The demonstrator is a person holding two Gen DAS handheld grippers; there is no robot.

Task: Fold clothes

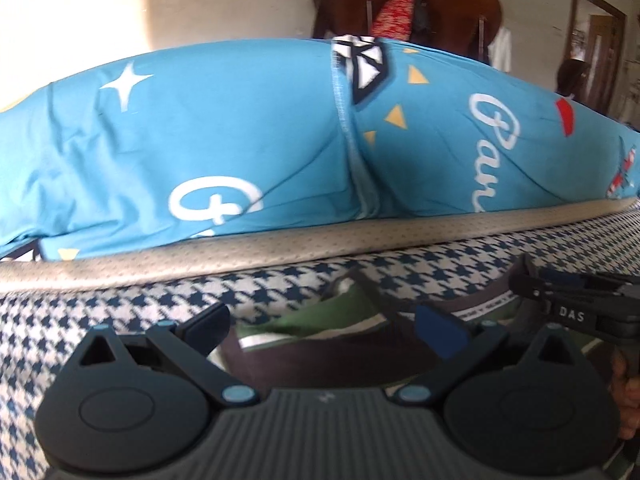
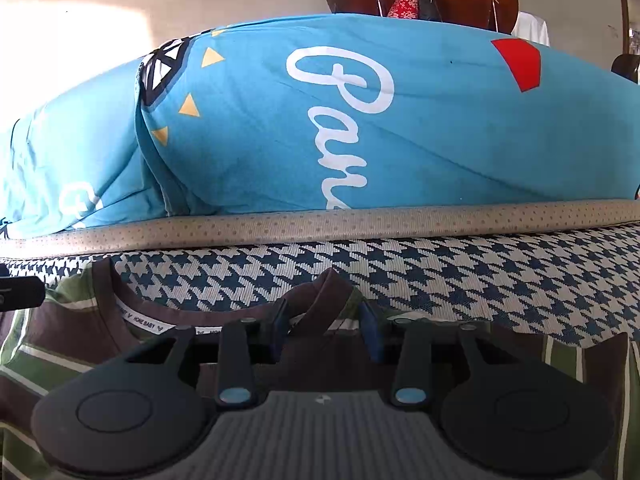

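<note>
A small shirt (image 2: 80,340) with brown, green and white stripes lies flat on the houndstooth bedcover (image 2: 480,280), its neckline and label facing the far side. My right gripper (image 2: 325,330) is at the right side of the collar, and a raised ridge of the fabric is pinched between its pads. In the left wrist view the same shirt (image 1: 304,320) lies below my left gripper (image 1: 324,326), whose fingers stand wide apart with nothing gripped. The right gripper (image 1: 560,300) shows there at the right edge, held by a hand.
A bulky blue quilt (image 1: 200,140) with white lettering rises just behind the shirt, past a grey piped seam (image 1: 320,240). Wooden chairs (image 1: 460,8) draped with a red cloth stand behind it by the wall. Houndstooth cover stretches to the left and right.
</note>
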